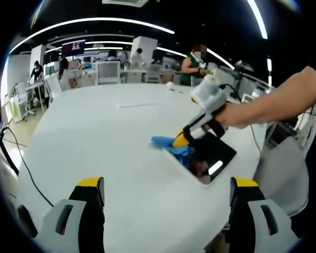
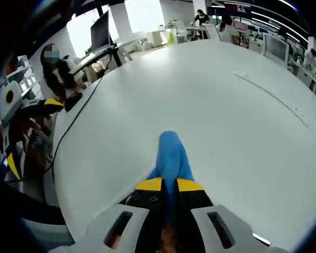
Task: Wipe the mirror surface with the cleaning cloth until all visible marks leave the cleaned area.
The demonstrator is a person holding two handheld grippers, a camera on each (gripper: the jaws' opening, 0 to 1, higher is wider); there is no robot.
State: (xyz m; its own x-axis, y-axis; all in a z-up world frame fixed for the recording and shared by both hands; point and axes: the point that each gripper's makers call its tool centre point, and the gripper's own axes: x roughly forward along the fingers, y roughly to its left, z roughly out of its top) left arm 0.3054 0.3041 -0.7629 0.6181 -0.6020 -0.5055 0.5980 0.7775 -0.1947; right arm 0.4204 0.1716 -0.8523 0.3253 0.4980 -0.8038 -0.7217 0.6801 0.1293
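Yellow-tipped jaws of the left tongs (image 1: 167, 191) rise at the bottom of the left gripper view, spread wide with nothing between them, hovering above the near edge of the big round white desk (image 1: 95, 137). That desk is the largest thing in either view; a dark cable (image 1: 22, 163) trails over its left edge, and a thin seam or strip (image 1: 138, 105) lies on its far surface. Behind it stretches an open office with workstations, ceiling light strips and several people, one in a green top (image 1: 191, 64) standing at the desk's far side. Toward the desk's right side lies the mirror (image 1: 208, 158), a dark rectangular slab with a pale rim, flat on the surface and reflecting a ceiling light. A person's bare arm (image 1: 274, 103) reaches in from the right, holding the right tongs (image 1: 180, 140), whose tip presses down at the mirror's left end. Those tongs are closed on the blue cleaning cloth (image 1: 171, 145), which is bunched over the mirror's left end and spills onto the desk. In the right gripper view the right tongs (image 2: 169, 184) have their yellow tips pinched together around the cleaning cloth (image 2: 171, 153), which sticks out forward as a blue fold over the white desk (image 2: 226, 105).
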